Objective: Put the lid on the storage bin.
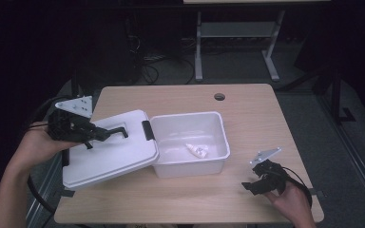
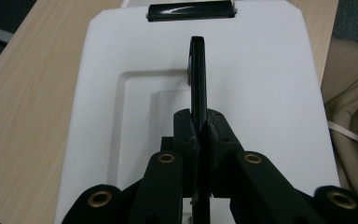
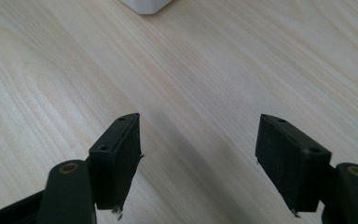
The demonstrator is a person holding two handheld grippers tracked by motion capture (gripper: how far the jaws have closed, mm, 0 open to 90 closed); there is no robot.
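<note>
Lid (image 1: pixel 110 152) is already off the white box (image 1: pixel 190 142), leaning at its left rim, its black handle (image 2: pixel 198 79) clamped in the left tongs (image 1: pixel 100 134). Right tongs (image 1: pixel 256 183) wait wide and empty over the tabletop (image 1: pixel 256 114); setting the lid down appears left.

Both grippers black w/ trailing black cables; left gripper (image 1: pixel 91 133) and right gripper (image 1: pixel 253 186) each topped by grey 3-cornered plate; brass-coloured rivets; bare forearms.
</note>
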